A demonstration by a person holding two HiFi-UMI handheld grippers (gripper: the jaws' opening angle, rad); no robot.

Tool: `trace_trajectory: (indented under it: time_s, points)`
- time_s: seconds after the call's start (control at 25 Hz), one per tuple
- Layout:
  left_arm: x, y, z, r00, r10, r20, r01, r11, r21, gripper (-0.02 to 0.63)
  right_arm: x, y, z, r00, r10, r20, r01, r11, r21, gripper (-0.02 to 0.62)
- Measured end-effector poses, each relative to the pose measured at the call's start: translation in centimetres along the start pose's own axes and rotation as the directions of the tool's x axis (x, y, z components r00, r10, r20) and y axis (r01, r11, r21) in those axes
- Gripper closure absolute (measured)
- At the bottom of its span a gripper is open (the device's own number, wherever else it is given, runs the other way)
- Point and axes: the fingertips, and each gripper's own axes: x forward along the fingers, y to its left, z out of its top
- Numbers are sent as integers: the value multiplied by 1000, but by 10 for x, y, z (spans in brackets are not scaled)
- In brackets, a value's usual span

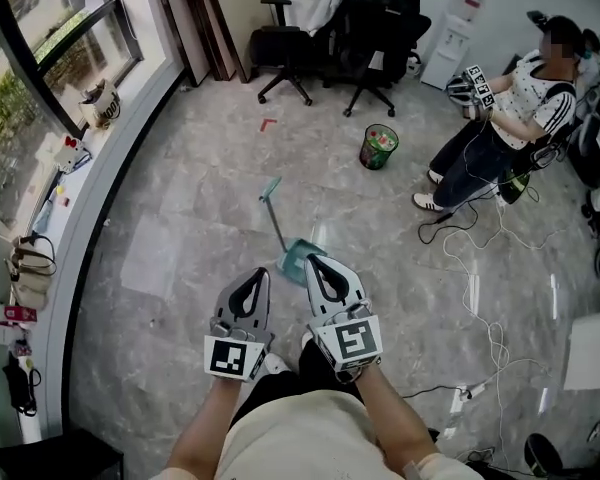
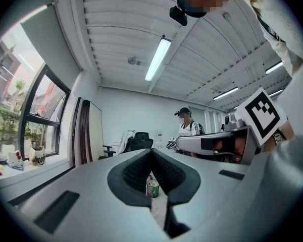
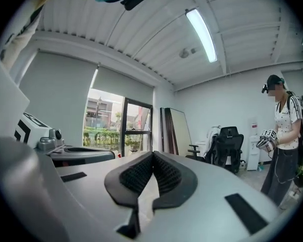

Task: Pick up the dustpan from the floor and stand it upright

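A teal dustpan is on the marble floor straight ahead of me. Its long handle runs away from its pan toward the far left, and my right gripper hides the pan's near edge. Both grippers are held level and side by side above the floor, near my body. The left gripper is shut with nothing in it, its tips meeting. The right gripper is shut and empty too, its tips together. Neither touches the dustpan. I cannot tell whether the dustpan stands upright or lies tilted.
A green waste bin stands beyond the dustpan. Black office chairs line the far wall. A person is at the right with another pair of grippers. Cables trail over the floor at the right. A window ledge curves along the left.
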Motion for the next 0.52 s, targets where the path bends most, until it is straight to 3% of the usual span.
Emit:
trace_trajectory:
  time_s: [0.12, 0.52]
  points:
    - [-10, 1, 23, 999, -19, 30, 19, 1000, 23, 595, -3, 11, 29, 999, 16, 38, -15, 999, -29, 578]
    - [-58, 46, 43, 991, 107, 78, -111, 993, 39, 595, 12, 66, 42, 993, 121, 15, -120, 993, -20, 578]
